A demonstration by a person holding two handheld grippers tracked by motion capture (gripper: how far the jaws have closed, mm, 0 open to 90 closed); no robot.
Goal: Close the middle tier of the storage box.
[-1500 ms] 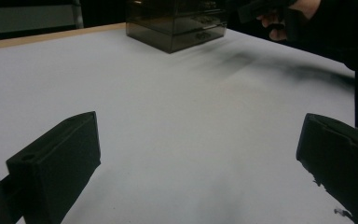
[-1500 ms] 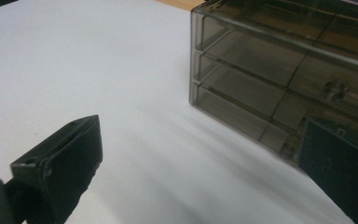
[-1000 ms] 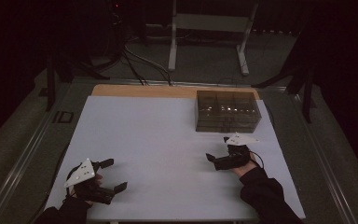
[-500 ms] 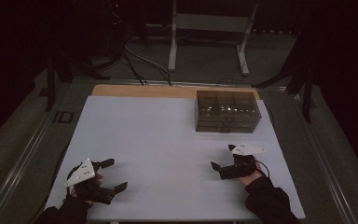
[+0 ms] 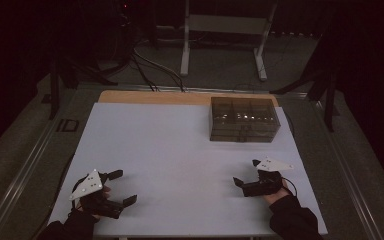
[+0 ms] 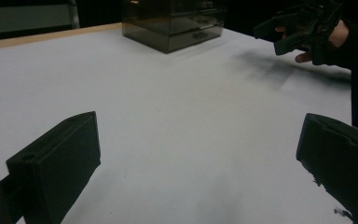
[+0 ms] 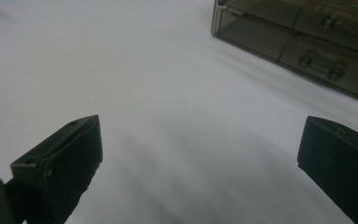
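Observation:
A smoky see-through drawer box [image 5: 244, 120] stands at the back right of the white table top [image 5: 180, 150]. My right gripper [image 5: 246, 172] hovers open near the front right, well short of the box, jaws pointing left. The left gripper [image 5: 123, 187] is open at the front left corner with nothing in it. In the left gripper view its jaws [image 6: 200, 135] spread wide over bare white surface, with the box [image 6: 177, 21] far off and the other gripper [image 6: 303, 28] at upper right. In the right gripper view the wide jaws [image 7: 203, 140] frame bare surface, and the box's drawers [image 7: 307, 37] show at upper right.
A wooden strip [image 5: 180, 96] runs along the table's far edge. Beyond it stand a metal stand's legs [image 5: 222, 45] and loose cables [image 5: 150, 65] on the dark floor. Metal rails [image 5: 25, 165] flank the table.
The right gripper has drawn back from the box toward the near edge and a little to the right. The left gripper has stayed nearly still.

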